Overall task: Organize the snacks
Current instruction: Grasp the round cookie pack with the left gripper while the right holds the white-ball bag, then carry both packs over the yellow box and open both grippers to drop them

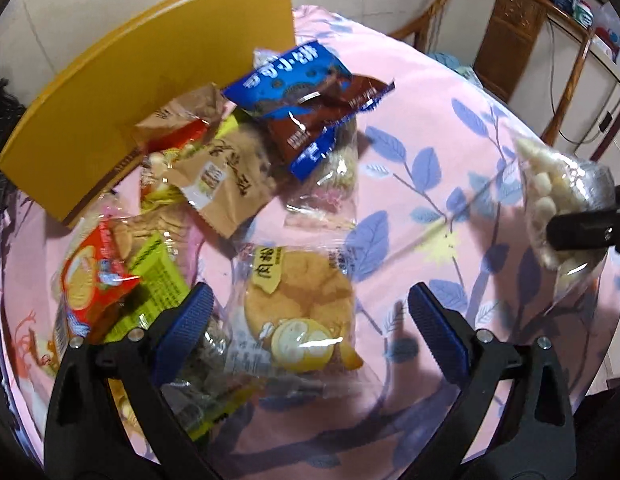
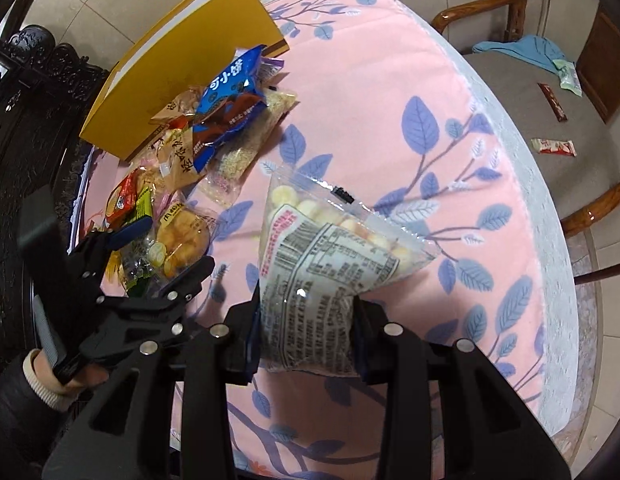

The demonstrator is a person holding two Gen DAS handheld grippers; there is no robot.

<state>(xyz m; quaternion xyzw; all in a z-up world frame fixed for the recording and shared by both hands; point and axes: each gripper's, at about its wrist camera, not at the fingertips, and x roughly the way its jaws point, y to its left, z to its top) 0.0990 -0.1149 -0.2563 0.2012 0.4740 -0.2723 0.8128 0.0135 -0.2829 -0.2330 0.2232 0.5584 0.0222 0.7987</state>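
Observation:
My right gripper (image 2: 306, 320) is shut on a clear bag of small white puffs (image 2: 329, 248) and holds it above the pink leaf-print tablecloth (image 2: 389, 100); the bag also shows at the right of the left wrist view (image 1: 557, 196). My left gripper (image 1: 310, 316) is open over a clear-wrapped round yellow bun (image 1: 298, 300), its jaws on either side and apart from it. Behind it lies a heap of snacks: a blue cookie pack (image 1: 286, 80), a brown pack (image 1: 329, 116), a tan kraft pack (image 1: 226, 176) and a red-and-green biscuit pack (image 1: 110, 276).
A yellow box lid (image 1: 130, 80) stands tilted at the back left, against the heap. A wooden chair (image 2: 529, 92) beside the table holds a blue cloth and a few loose wrappers. A dark carved cabinet (image 2: 26, 120) stands at the left.

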